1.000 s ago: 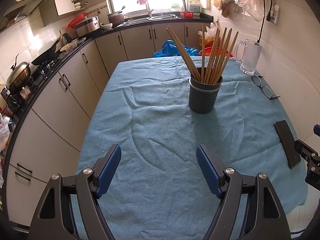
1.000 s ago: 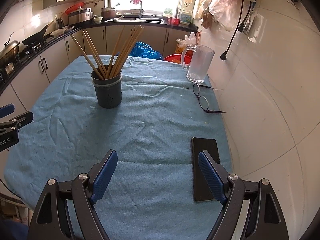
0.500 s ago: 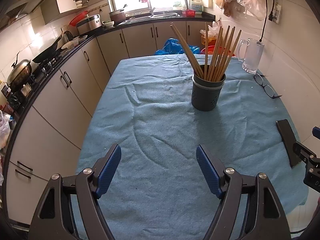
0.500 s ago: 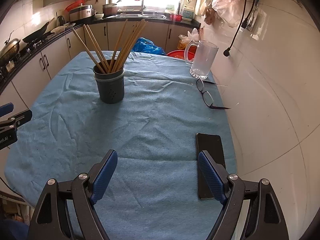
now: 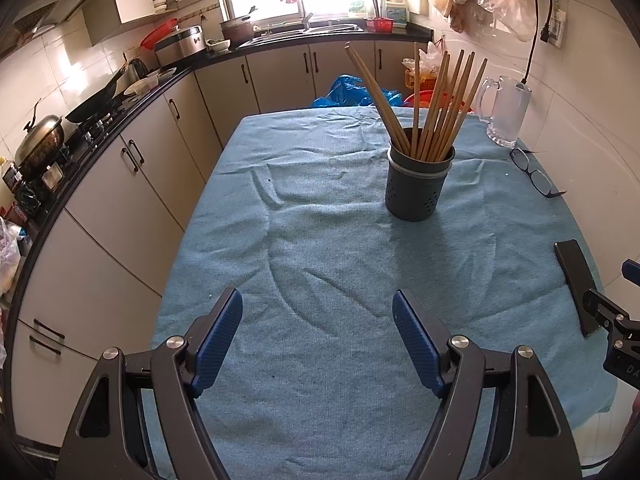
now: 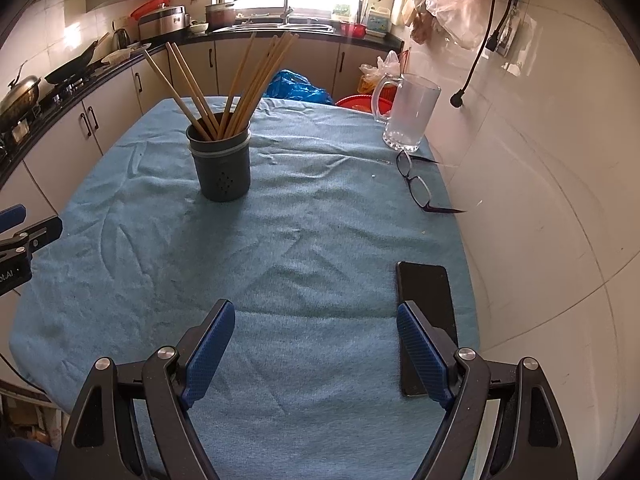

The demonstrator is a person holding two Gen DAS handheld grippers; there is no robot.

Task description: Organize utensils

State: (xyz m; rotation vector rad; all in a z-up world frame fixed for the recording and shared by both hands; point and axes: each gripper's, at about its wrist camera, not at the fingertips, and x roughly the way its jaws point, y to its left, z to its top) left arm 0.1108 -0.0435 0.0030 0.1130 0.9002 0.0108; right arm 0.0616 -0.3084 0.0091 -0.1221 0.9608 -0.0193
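Note:
A dark grey perforated holder (image 5: 418, 184) (image 6: 222, 166) stands upright on the blue tablecloth, with several wooden chopsticks (image 5: 434, 108) (image 6: 240, 84) fanned out of its top. My left gripper (image 5: 318, 316) hovers open over bare cloth near the front edge, well short of the holder, nothing between its blue pads. My right gripper (image 6: 316, 326) is also open and empty over the cloth, and the holder is far ahead to its left. Each gripper's tip shows at the edge of the other's view.
A black phone (image 6: 426, 312) (image 5: 574, 280) lies flat by the right gripper's right finger. Glasses (image 6: 418, 186) and a glass mug (image 6: 408, 114) sit at the table's right, against the tiled wall. Kitchen counters with pans run along the left and back.
Both views have shifted slightly, so the holder sits a little further right in each. Both grippers stay open and empty. Nothing on the table has moved.

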